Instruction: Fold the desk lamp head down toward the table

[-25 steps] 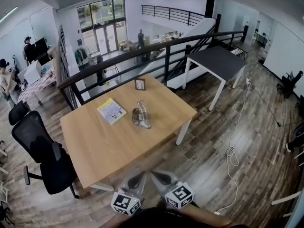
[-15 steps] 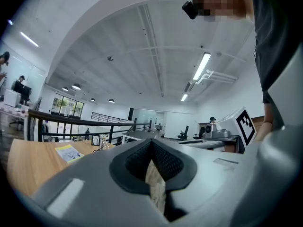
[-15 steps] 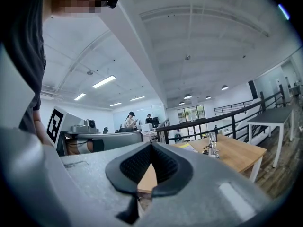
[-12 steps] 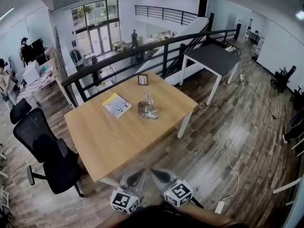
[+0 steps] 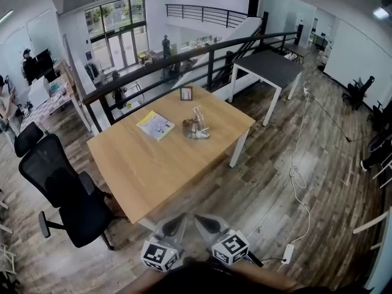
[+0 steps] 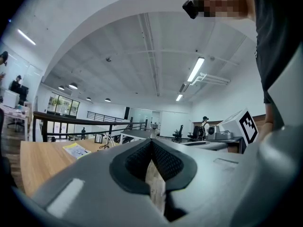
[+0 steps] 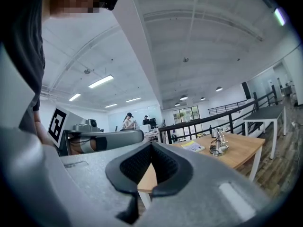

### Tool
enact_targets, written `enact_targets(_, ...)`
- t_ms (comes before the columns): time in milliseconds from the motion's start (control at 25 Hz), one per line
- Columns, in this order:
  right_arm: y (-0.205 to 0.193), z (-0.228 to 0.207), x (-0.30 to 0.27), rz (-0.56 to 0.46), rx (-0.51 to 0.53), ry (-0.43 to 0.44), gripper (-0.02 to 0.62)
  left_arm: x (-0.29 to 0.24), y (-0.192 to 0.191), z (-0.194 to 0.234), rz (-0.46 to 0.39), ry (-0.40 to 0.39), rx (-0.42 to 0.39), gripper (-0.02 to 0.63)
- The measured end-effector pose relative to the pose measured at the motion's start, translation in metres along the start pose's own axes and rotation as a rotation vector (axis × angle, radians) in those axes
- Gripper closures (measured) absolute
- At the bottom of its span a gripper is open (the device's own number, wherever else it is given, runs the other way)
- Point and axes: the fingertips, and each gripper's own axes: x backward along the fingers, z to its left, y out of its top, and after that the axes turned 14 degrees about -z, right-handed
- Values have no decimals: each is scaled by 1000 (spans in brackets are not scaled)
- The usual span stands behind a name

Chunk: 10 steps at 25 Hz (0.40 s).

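Two grippers, both closed, nothing btwn jaws: left gripper (image 6: 151,142) pads meet tip to tip, right gripper (image 7: 151,145) same. Both held level off the near corner of the light wooden table w/ white legs (image 5: 153,170), well apart from the target. Small silvery desk lamp w/ thin arm (image 5: 197,126) stands toward table's far side, near a yellow booklet (image 5: 155,125); small dark picture frame (image 5: 186,93) sits beyond. Arm looks roughly upright; head angle too small to read. Progress: no contact w/ lamp. Scene fits either head up w/ fold to come, or head already down; can't settle.
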Motion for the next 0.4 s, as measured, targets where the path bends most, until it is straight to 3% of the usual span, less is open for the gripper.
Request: enact_targets(400, 0, 30, -2, -5, 33, -18, 592, 27, 11, -1, -15, -33, 8, 606)
